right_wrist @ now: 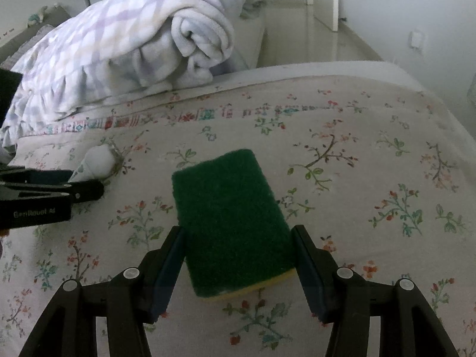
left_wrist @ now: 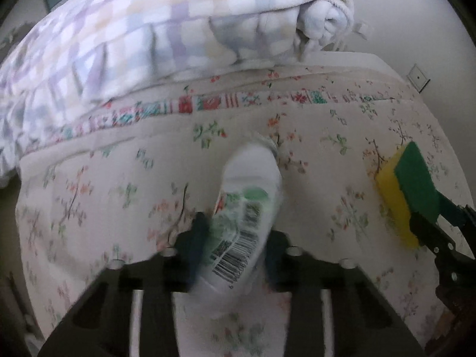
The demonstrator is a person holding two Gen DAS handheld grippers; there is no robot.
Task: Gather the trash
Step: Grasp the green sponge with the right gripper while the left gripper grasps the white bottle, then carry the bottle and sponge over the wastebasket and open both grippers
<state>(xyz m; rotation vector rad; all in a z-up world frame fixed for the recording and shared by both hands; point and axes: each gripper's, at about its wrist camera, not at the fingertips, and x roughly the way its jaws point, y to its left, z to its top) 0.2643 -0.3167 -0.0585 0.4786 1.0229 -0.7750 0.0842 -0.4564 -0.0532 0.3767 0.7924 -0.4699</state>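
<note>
On bed | L tool [left_wrist: 235, 232] pinching wrapper [left_wrist: 247, 205], barcode L view only | R tool [right_wrist: 238, 267] pinching sponge [right_wrist: 229, 217]

A home bedroom: a bed with a floral quilt [right_wrist: 357, 125] and a rolled checked blanket [right_wrist: 134, 38]

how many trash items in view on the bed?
2. White bottle between the left gripper fingers; sponge between the right gripper fingers. The blanket may hide more.
</note>
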